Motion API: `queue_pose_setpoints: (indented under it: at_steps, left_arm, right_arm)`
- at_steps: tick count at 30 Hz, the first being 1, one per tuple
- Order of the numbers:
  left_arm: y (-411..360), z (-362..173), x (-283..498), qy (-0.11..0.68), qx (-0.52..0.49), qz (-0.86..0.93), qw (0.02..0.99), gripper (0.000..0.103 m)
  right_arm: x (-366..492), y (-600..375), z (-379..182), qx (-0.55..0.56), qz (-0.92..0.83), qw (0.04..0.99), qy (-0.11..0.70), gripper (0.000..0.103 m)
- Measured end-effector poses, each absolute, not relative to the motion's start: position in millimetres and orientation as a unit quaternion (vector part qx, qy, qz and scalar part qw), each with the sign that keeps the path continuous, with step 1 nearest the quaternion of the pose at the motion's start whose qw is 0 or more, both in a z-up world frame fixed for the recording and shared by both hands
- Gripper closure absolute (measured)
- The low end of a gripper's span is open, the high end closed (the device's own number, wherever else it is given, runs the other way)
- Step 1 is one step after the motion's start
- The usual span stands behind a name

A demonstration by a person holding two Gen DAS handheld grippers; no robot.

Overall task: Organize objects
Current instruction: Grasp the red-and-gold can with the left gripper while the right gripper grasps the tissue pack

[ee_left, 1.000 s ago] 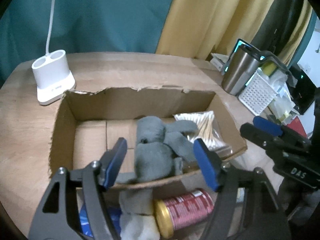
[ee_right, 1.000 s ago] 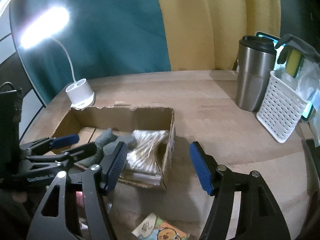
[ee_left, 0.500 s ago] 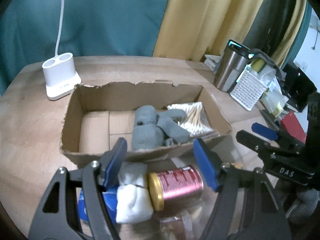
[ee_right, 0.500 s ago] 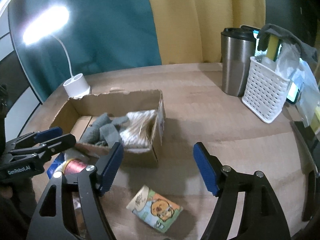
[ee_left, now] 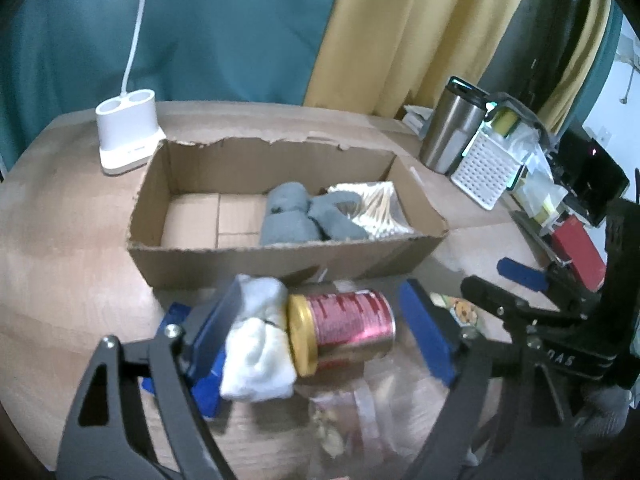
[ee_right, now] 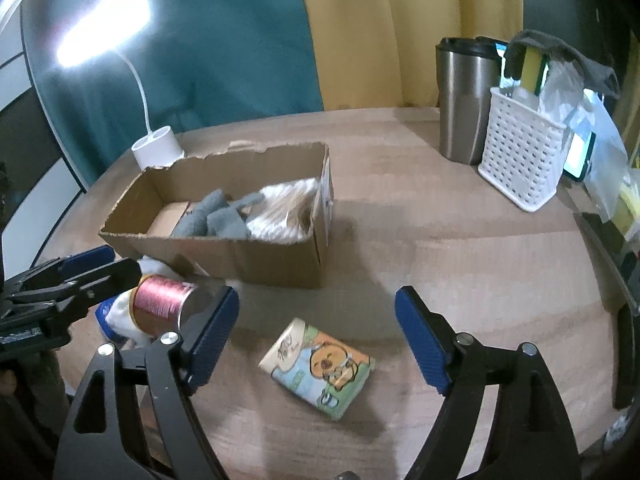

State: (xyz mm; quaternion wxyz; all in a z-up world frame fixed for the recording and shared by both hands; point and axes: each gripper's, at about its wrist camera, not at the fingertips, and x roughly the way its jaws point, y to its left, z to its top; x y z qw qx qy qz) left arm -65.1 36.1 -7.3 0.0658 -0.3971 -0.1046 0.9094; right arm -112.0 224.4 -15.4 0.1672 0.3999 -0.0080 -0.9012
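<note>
A red can (ee_left: 344,330) lies on its side before the cardboard box (ee_left: 280,256), lengthwise between the empty, spread left claw (ee_left: 324,336) (nearer than the right claw (ee_right: 316,340), also spread).

The left gripper (ee_left: 324,328) is spread wide over a red can (ee_left: 344,330) with a gold lid, lying on its side on the wooden table (ee_left: 60,264). A white cloth bundle (ee_left: 258,350) sits touching the can's lid end, with something blue (ee_left: 176,316) under it. Just behind is an open cardboard box (ee_left: 280,260) holding grey socks (ee_left: 300,216) and a pack of cotton swabs (ee_left: 372,204). The right gripper (ee_left: 516,284) pokes in from the right, its state hard to tell.
</note>
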Motion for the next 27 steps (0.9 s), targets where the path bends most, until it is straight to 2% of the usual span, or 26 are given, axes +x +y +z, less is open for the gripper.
queue_pose_setpoints:
  at_steps: [27]
  left_arm:
    - [66,-37,-72,-0.066,-0.434,0.896,0.069,0.02]
  right_arm:
    - [-106,223,-60,0.458,-0.872,0.169,-0.02,0.02]
